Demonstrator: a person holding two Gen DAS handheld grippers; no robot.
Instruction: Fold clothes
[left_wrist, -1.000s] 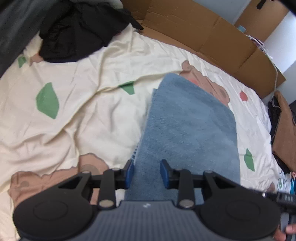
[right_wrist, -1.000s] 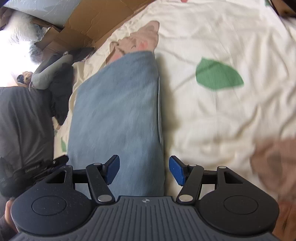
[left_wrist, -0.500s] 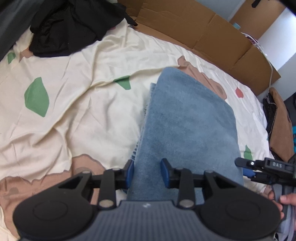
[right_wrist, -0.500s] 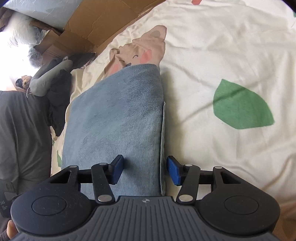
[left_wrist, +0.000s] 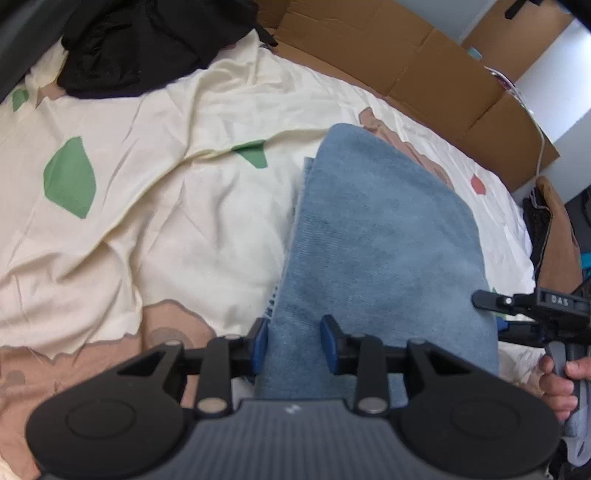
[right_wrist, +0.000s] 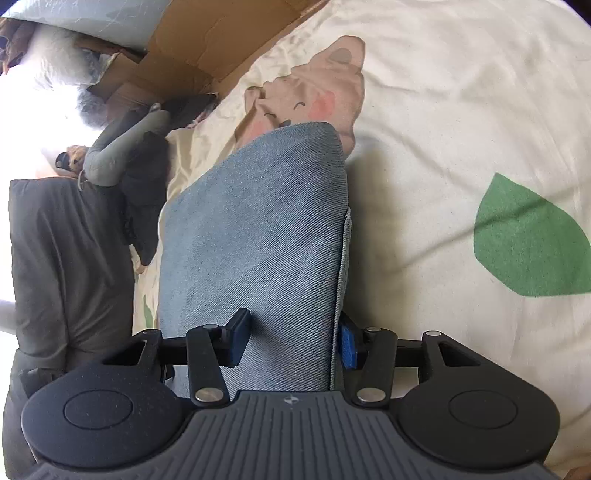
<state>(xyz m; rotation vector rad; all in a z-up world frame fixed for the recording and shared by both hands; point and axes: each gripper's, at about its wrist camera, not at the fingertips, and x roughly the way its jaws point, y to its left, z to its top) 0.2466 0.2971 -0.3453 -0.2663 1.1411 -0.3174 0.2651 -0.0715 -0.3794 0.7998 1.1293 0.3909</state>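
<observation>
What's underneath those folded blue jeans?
The folded jeans lie on a cream bedsheet printed with green leaves and brown bears; one bear peeks out. Anything else beneath is covered.

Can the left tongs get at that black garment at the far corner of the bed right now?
Probably not as things stand: the left tongs straddle the folded jeans, and the black garment lies well beyond them across open bedsheet.
</observation>
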